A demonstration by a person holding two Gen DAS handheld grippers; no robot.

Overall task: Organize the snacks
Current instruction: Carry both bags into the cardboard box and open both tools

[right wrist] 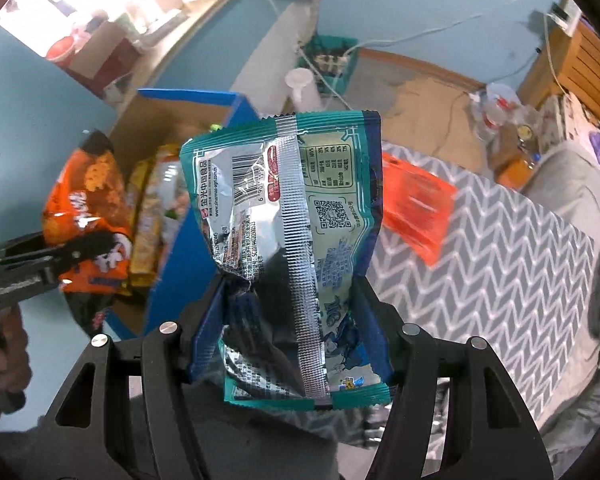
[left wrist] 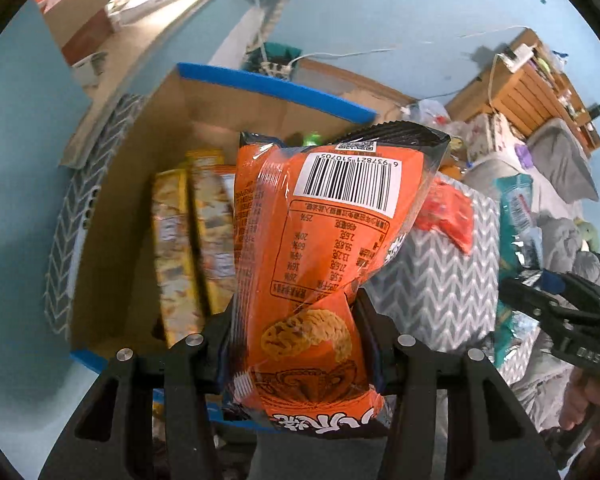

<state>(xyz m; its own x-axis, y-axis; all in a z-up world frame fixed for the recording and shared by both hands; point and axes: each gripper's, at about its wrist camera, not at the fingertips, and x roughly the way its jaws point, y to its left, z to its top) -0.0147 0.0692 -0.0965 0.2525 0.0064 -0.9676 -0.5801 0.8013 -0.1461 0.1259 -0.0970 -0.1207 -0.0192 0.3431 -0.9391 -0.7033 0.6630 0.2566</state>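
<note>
Grippers are each pinching a snack: the left gripper (left wrist: 296,316) is squeezing an orange snack bag (left wrist: 320,248) above the blue-edged cardboard box (left wrist: 276,84) ahead, while the right gripper (right wrist: 290,300) is clamping a teal foil packet (right wrist: 292,240) beside that box.

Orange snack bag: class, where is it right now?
The orange snack bag is clamped in the left gripper, raised before the cardboard box holding yellow packets.
</note>
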